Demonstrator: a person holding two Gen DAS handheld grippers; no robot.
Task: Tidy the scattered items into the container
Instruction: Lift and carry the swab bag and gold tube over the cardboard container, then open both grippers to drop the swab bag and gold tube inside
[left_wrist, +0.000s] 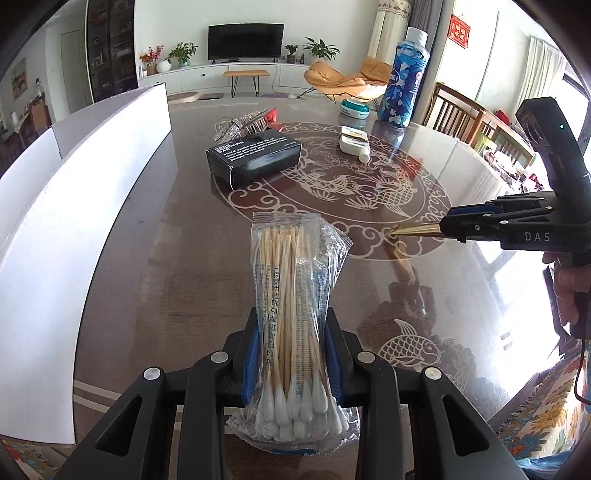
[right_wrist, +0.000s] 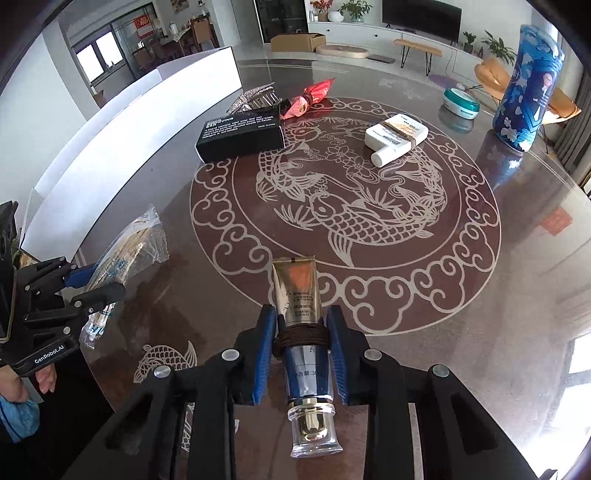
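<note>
The left gripper (left_wrist: 290, 354) pinches a pack of cotton swabs (left_wrist: 291, 325) clear of the glossy table (left_wrist: 155, 258); the white container (left_wrist: 74, 229) walls the table's edge at nine o'clock. The right gripper (right_wrist: 303, 350) clamps a gold tube (right_wrist: 301, 295), with bare tabletop between it and the black box (right_wrist: 240, 138) at eleven o'clock.

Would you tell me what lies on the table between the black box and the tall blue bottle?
In the right wrist view, a small white bottle lies on its side between the black box and blue bottle.
</note>
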